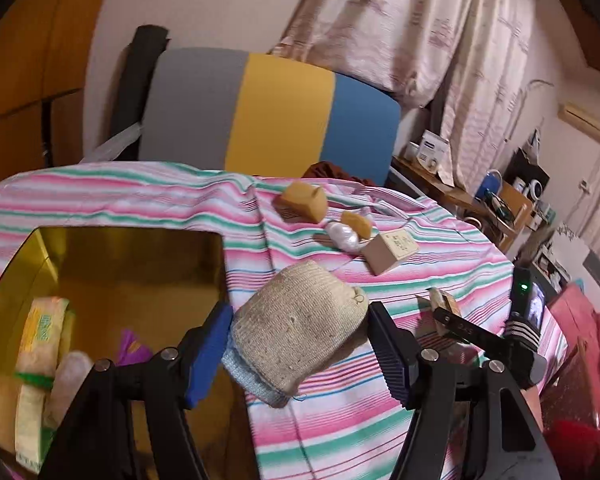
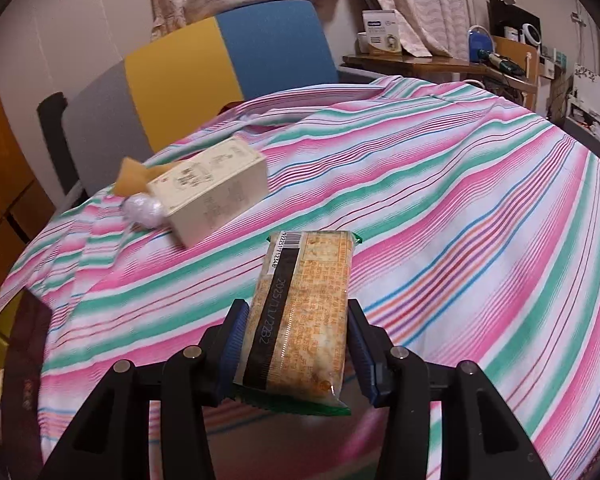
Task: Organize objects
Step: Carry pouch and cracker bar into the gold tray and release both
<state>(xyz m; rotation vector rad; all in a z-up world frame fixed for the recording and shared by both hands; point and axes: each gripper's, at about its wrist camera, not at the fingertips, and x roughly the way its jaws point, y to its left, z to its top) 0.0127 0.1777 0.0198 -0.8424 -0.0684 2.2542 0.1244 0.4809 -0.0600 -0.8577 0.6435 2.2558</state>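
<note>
Two claws, left seemingly clasping a knitted mitt, right clenching a snack packet.

A box lies on the table, behind the packet.

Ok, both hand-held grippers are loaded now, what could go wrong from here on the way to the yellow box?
1. The knitted pouch is soft and overhangs the left hand-held gripper; it may sag or slip out before it is over the yellow box.
2. The right hand-held gripper grips only the near end of the snack packet; the slick wrapper could pivot.
3. The packs already in the box leave less room.
</note>
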